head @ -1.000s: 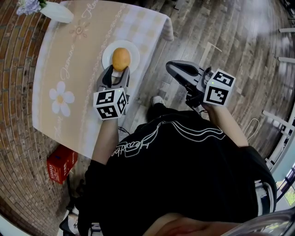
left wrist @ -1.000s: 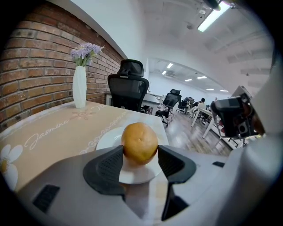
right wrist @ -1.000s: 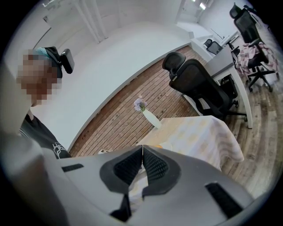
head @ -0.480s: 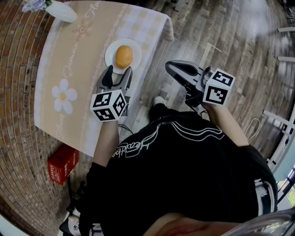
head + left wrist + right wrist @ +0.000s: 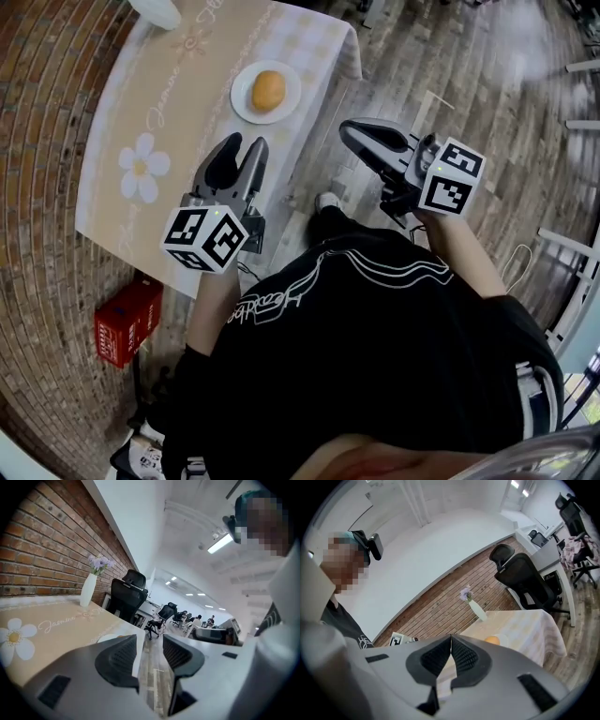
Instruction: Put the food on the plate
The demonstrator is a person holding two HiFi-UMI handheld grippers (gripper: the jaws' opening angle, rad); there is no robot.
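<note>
A round orange-brown piece of food (image 5: 268, 91) lies on a small white plate (image 5: 246, 105) near the table's right edge. It also shows in the right gripper view as the food (image 5: 491, 640) on the plate (image 5: 503, 642). My left gripper (image 5: 241, 150) hangs above the table's near edge, well short of the plate. Its jaws are apart and closing, with nothing between them (image 5: 149, 641). My right gripper (image 5: 356, 131) is off the table over the wooden floor, shut and empty (image 5: 451, 637).
A beige tablecloth (image 5: 159, 112) with a white flower print covers the table. A white vase (image 5: 87, 589) with purple flowers stands at its far end by the brick wall. A red box (image 5: 127, 319) sits on the floor. Black office chairs (image 5: 126, 597) stand beyond the table.
The left gripper has drawn back from the plate toward the person, leaving the food on the plate. The right gripper has stayed in place.
</note>
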